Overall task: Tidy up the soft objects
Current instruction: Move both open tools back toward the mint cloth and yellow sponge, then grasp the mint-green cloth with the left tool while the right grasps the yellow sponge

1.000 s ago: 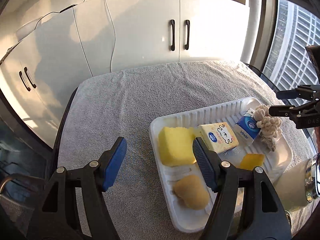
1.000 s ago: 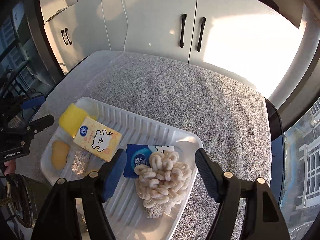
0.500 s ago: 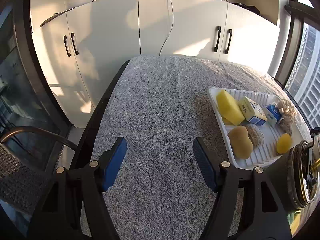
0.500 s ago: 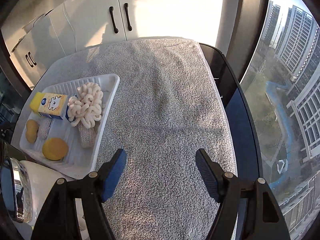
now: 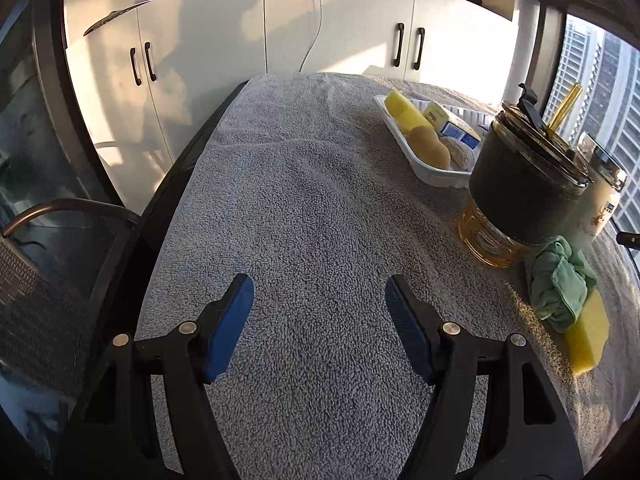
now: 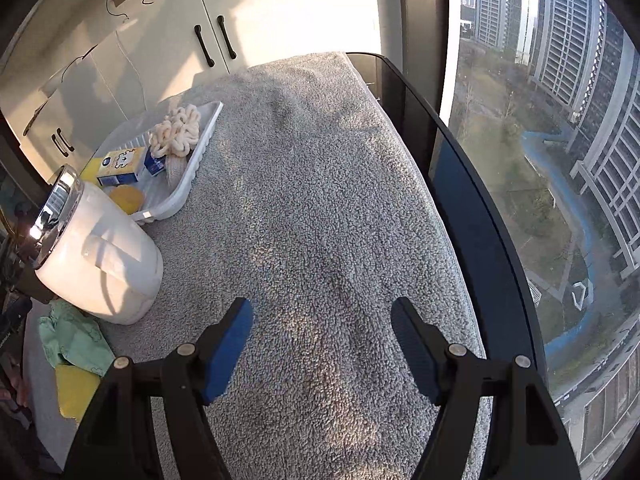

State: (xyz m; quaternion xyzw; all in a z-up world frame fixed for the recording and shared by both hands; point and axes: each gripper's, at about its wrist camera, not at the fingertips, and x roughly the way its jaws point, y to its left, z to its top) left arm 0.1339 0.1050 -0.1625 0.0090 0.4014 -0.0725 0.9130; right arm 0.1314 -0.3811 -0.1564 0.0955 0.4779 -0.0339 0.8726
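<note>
Where visible: two yellow sponges, one tray.

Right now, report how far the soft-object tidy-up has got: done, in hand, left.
Done: the white ribbed plastic tray already holds a cream knotted rope toy, yellow sponge block, tan rounded sponge and tissue packs. In hand: nothing; the left gripper and right gripper both hang with open, empty jaws over the grey towel. Left: the crumpled green cloth and yellow rectangular sponge outside the tray.
</note>
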